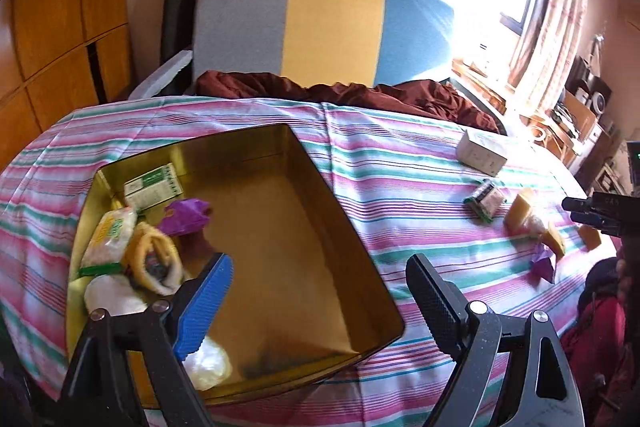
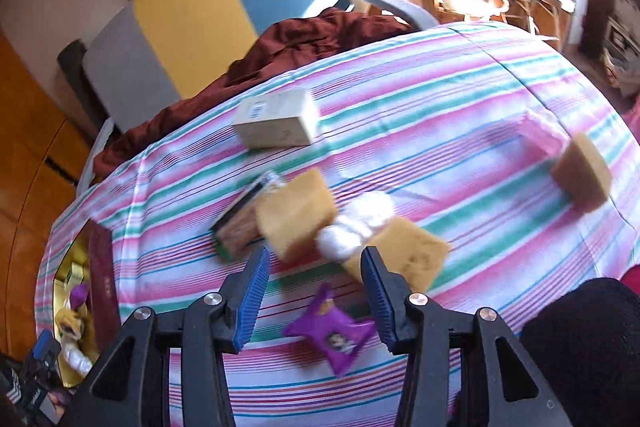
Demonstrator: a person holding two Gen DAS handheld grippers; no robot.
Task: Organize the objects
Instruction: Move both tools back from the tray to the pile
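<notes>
A gold tin (image 1: pixel 288 247) sits on the striped tablecloth (image 1: pixel 400 167) and holds a green-and-white box (image 1: pixel 154 185), a purple packet (image 1: pixel 186 217) and several wrapped snacks. My left gripper (image 1: pixel 320 267) hangs open above the tin with nothing between its fingers. My right gripper (image 2: pixel 316 253) is open and empty over loose items. These are a purple packet (image 2: pixel 332 331) on the cloth below it, yellow sponges (image 2: pixel 296 213), a white wrapped item (image 2: pixel 356 223), a dark green packet (image 2: pixel 244 223) and a white box (image 2: pixel 276 125). The tin's maroon wall (image 2: pixel 102 275) shows at the left.
A chair with a grey, yellow and blue back (image 1: pixel 320 23) stands behind the table, a maroon cloth (image 1: pixel 360 95) bunched on its seat. Wooden cabinets (image 1: pixel 60 7) are at the left. Another sponge (image 2: pixel 582 173) lies far right. A dark sleeve (image 2: pixel 580 339) is at lower right.
</notes>
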